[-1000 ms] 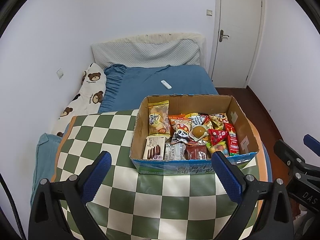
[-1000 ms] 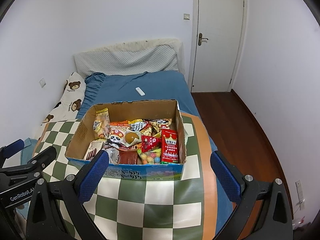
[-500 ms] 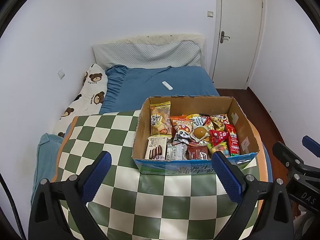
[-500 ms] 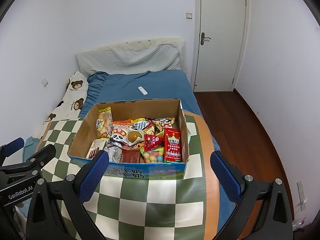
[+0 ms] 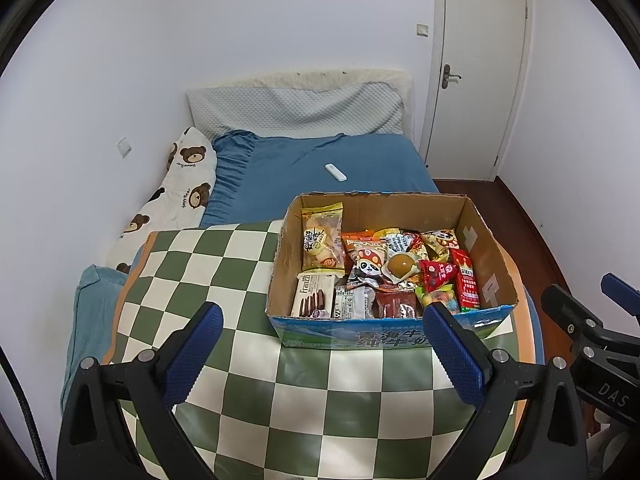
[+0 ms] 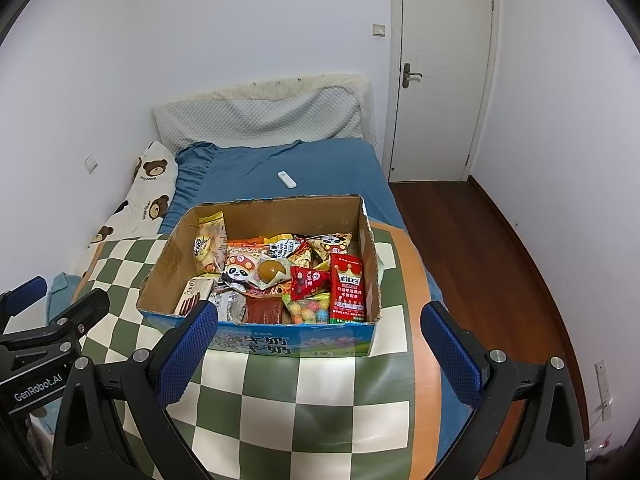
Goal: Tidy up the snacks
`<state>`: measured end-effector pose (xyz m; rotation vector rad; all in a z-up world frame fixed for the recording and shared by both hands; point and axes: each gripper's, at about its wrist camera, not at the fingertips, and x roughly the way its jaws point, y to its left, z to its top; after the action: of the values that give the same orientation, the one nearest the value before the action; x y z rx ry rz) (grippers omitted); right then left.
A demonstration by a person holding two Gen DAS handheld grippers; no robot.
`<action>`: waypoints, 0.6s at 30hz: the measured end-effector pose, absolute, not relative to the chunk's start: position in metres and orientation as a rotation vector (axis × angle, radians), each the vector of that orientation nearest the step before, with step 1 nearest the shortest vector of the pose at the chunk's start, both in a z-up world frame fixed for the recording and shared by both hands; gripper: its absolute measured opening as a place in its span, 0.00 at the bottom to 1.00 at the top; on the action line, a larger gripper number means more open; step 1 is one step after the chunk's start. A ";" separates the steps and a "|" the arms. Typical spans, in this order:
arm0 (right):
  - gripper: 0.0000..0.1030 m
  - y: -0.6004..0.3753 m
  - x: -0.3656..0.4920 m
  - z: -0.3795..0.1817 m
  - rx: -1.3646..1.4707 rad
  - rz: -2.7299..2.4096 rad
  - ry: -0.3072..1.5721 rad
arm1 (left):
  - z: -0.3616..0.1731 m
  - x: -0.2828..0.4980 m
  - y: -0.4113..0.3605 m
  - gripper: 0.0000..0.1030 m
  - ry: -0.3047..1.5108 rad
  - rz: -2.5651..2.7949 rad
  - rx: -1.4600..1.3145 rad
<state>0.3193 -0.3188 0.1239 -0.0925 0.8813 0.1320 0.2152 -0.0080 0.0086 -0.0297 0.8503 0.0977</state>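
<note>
Now the snack box [image 5: 394,330] slightly lower, both jaws unchanged, spread.

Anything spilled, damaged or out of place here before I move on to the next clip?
Nothing spilled. The snacks lie jumbled and overlapping inside the cardboard box, whose top edges look rough and torn. One stray item: a small white remote-like object on the blue sheet behind the box.

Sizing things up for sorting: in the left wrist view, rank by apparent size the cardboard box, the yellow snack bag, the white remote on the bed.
1. cardboard box
2. yellow snack bag
3. white remote, though it lies farther away, so its real size is unsure.
</note>
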 end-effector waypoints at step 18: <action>1.00 -0.316 0.318 0.127 -0.095 0.143 0.879 | 0.010 0.214 -0.009 0.99 0.845 0.099 -0.030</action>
<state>0.3183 -0.3158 0.1275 -0.0952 0.8788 0.1433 0.2139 -0.0087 0.0101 -0.0299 0.8452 0.0985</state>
